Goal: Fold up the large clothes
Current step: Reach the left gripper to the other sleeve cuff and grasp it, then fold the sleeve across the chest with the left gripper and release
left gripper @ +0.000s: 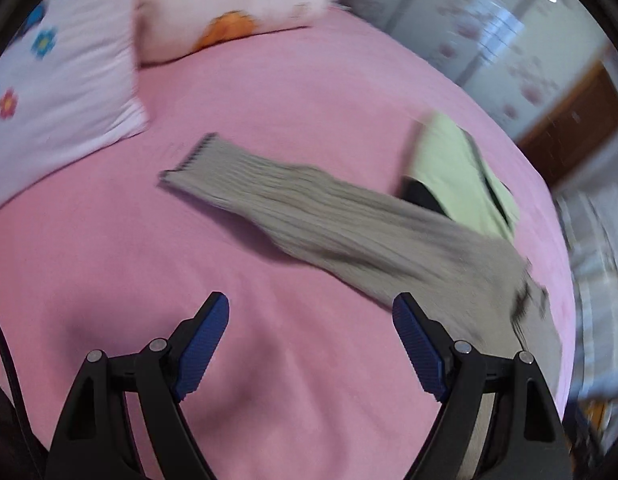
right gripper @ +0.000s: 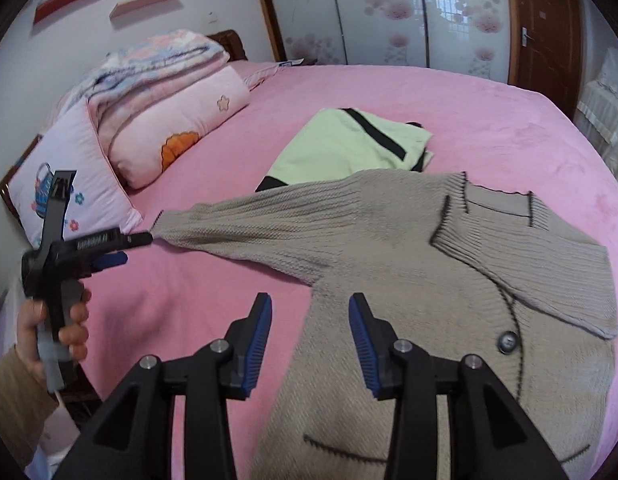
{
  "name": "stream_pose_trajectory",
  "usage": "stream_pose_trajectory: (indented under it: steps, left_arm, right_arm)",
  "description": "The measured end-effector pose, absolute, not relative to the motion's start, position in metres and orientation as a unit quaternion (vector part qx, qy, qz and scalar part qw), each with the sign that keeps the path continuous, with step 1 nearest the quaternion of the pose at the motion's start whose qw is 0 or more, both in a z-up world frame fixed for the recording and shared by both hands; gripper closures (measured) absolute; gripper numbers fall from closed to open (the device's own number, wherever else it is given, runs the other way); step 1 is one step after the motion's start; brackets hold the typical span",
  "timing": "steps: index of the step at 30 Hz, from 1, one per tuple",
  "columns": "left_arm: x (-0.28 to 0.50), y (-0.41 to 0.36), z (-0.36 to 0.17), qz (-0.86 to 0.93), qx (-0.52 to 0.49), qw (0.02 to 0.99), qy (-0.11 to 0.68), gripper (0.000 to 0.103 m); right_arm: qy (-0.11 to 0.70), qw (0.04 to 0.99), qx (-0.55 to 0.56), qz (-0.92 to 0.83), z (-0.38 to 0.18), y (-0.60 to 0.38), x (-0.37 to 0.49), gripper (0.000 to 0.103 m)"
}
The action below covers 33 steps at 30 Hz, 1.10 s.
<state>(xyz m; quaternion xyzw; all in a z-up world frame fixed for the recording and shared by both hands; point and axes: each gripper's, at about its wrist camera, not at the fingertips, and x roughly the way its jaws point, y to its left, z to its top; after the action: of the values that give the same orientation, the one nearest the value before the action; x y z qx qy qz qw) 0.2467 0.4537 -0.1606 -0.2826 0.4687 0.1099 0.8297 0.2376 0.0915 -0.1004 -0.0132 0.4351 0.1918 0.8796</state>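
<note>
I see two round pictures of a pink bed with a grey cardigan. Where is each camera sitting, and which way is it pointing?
Left wrist view: sits on the left gripper, looking down along its open fingers at the pink bed, the cardigan's sleeve and pillows; only the gripper shows.
Right wrist view: sits on the right gripper, looking down over the cardigan; its own open fingers show, and off to the side the person's hand holding the left gripper.
Shared: bed, cardigan, light green garment, pillows, flowered wardrobe doors.

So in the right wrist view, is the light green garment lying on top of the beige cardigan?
No: the light green garment lies on the pink bedsheet behind the beige cardigan, whose sleeve covers its near edge.
</note>
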Motion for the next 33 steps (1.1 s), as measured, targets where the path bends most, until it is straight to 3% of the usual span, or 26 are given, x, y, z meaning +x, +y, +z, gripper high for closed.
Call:
stream_pose_trajectory:
  steps: [5,15,16,17,19,26,33]
  left_arm:
    - [0.276,0.501,-0.201,0.133,-0.327,0.810,0.467,0.020]
    - [0.320,0.510,-0.242,0.082,-0.359,0.800,0.473,0.023]
    - [0.323,0.509,-0.243,0.079,-0.353,0.804,0.472,0.036]
    - [0.326,0.508,-0.243,0.071,-0.347,0.808,0.471,0.062]
    - [0.334,0.503,-0.244,0.062,-0.328,0.813,0.476,0.089]
    - [0.341,0.434,-0.179,0.090,-0.131,0.886,0.436,0.096]
    - [0.338,0.266,-0.062,-0.074,-0.030,0.940,0.333,0.096]
  right_arm:
    - [0.435,0.881,-0.037,0.180,-0.127,0.125,0.273,0.063]
    - [0.446,0.884,-0.051,0.129,-0.164,0.149,0.358,0.063]
    - [0.448,0.884,-0.051,0.125,-0.167,0.149,0.363,0.063]
    - [0.449,0.883,-0.051,0.124,-0.169,0.149,0.365,0.063]
    - [0.453,0.882,-0.053,0.119,-0.175,0.147,0.369,0.063]
    - [0.469,0.876,-0.037,0.105,-0.185,0.111,0.365,0.063]
    - [0.463,0.883,0.022,0.071,-0.166,0.019,0.337,0.063]
